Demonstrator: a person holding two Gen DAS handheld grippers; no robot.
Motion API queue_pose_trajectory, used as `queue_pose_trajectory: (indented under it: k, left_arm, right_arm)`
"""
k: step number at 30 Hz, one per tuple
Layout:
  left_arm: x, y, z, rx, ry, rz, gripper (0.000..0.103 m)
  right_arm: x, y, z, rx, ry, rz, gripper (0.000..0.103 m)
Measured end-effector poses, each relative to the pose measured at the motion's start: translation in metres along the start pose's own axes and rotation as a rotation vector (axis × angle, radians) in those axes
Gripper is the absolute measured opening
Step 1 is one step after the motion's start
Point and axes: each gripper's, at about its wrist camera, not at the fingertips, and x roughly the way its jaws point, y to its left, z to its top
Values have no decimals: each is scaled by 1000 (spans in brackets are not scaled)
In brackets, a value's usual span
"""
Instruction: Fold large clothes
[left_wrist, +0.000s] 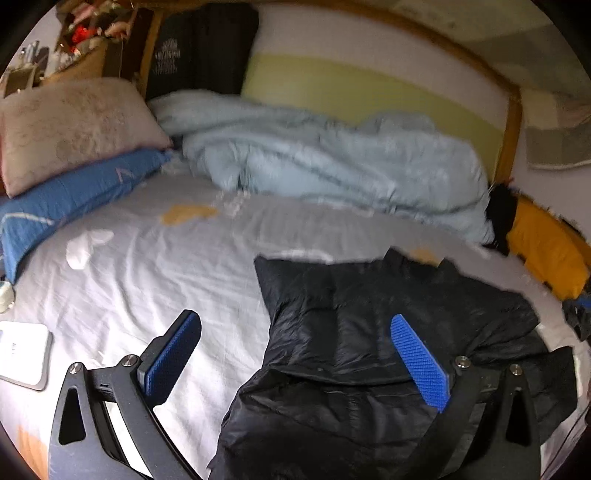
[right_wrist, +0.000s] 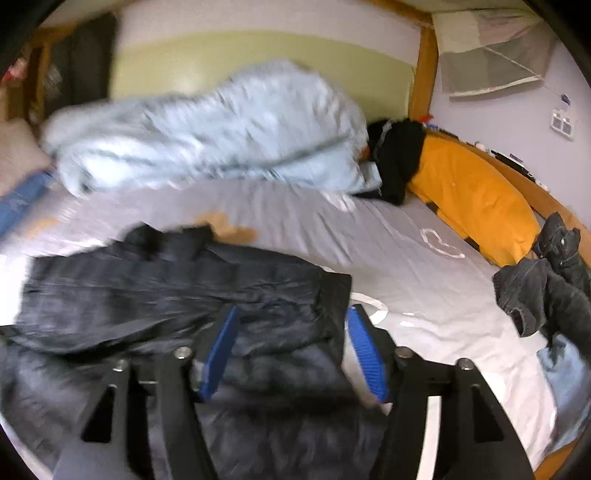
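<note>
A black padded jacket (left_wrist: 351, 295) lies partly folded on the grey bed sheet (left_wrist: 166, 266), one layer turned over another. My left gripper (left_wrist: 295, 350) hovers over the jacket's left edge, open wide. Its right blue pad (left_wrist: 419, 360) is above the jacket and its left pad (left_wrist: 173, 356) is above bare sheet. In the right wrist view the jacket (right_wrist: 166, 288) fills the lower left. My right gripper (right_wrist: 291, 347) stands open over the jacket's right edge. Jacket fabric shows between its pads, but neither pad presses on it.
A crumpled light blue duvet (left_wrist: 332, 162) lies along the far side of the bed. Pink and blue pillows (left_wrist: 70, 129) sit at the left and an orange pillow (right_wrist: 472, 192) at the right. Dark jeans (right_wrist: 546, 288) are bunched at the right edge. A white flat device (left_wrist: 22, 354) rests near left.
</note>
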Motion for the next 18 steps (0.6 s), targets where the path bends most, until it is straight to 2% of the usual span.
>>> queue_pose_trajectory:
  k: [3,7,12,18]
  left_arm:
    - [-31,-7,4,30,-68,-7,102]
    - [-70,-19,3,47,-125,-64,102]
    - [-98,-37,-10,69,-162,-85,102]
    - [-121,-57,-32,131,-187,-96,102]
  right_arm:
    - [-42,2,-20,23,-73,69,69]
    - [-78,-1,-41,88,-145,144,80]
    - [-95,-2,-61,104,-197,193,82]
    - [-98,3,-78,79,-180,220,86]
